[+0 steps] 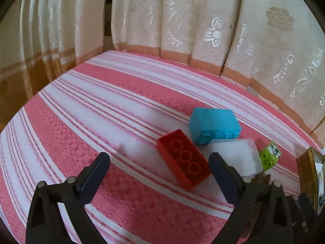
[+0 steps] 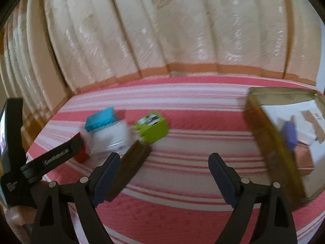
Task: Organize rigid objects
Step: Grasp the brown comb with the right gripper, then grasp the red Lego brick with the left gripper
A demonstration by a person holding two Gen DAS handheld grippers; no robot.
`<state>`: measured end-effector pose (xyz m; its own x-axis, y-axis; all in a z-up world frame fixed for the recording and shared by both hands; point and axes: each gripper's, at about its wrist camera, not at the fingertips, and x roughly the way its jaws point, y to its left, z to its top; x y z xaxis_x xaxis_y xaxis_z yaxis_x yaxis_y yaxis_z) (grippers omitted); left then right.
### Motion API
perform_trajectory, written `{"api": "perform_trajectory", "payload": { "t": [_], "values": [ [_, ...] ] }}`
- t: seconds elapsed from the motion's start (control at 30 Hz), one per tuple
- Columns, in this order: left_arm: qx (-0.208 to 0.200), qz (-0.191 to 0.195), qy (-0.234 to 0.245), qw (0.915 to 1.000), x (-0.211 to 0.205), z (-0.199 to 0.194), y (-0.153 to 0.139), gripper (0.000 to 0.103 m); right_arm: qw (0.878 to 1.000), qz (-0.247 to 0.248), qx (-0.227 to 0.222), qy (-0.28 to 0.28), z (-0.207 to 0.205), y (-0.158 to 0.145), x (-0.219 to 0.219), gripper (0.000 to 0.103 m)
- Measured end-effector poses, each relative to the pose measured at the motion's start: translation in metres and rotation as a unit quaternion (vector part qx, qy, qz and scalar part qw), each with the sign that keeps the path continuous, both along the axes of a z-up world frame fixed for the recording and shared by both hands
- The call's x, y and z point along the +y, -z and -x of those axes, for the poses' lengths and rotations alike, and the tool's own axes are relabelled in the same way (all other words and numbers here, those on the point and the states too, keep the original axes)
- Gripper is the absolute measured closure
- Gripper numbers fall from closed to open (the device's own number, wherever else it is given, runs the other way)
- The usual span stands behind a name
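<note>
Nothing looks tidied yet: the red brick (image 1: pixel 183 158), blue brick (image 1: pixel 215 125), white brick (image 1: pixel 236 157) and green brick (image 1: pixel 270 155) sit bunched near the tabletop's (image 1: pixel 101 111) right edge, outside the gold tin (image 2: pixel 270 142), and both the left gripper (image 1: pixel 159 174) and right gripper (image 2: pixel 164 174) have wide, empty fingers.

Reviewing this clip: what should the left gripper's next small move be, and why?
Probably ease the left gripper forward and slightly right, so its open jaws straddle the red brick. That brick lies nearest, studs down, with its near end already between the fingertips; the tin box waits to the right.
</note>
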<state>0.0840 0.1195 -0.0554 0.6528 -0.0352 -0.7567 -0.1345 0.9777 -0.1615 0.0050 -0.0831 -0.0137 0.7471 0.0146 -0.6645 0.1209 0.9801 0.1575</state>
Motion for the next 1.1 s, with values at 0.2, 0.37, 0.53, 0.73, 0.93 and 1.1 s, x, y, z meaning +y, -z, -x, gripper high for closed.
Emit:
{"api": "perform_trajectory", "payload": {
  "t": [0.2,0.37,0.53,0.73,0.93,1.1],
  "values": [
    [0.007,-0.004,-0.014,0.9999,0.008,-0.01,0.003,0.004,0.999,0.001,0.046,-0.012,-0.021,0.008,0.024,0.013],
    [0.011,-0.02,-0.011,0.9997,0.005,-0.022,0.004,0.004,0.996,0.005,0.087,-0.012,-0.036,0.016,0.036,0.014],
    [0.026,-0.016,0.012,0.9995,-0.002,-0.03,0.009,0.004,0.995,0.03,0.095,-0.017,-0.04,0.016,0.047,0.02],
    [0.031,0.0,0.04,0.9987,-0.004,-0.027,0.01,0.004,0.993,0.053,0.086,-0.053,-0.037,0.015,0.053,0.059],
    [0.018,0.031,0.061,0.9975,0.0,-0.023,0.007,0.034,0.993,0.057,0.08,-0.072,-0.029,0.015,0.045,0.074],
    [0.018,0.037,0.099,0.9942,-0.012,-0.026,0.002,0.072,0.994,0.05,0.078,-0.065,-0.028,0.016,0.032,0.076]
  ]
}}
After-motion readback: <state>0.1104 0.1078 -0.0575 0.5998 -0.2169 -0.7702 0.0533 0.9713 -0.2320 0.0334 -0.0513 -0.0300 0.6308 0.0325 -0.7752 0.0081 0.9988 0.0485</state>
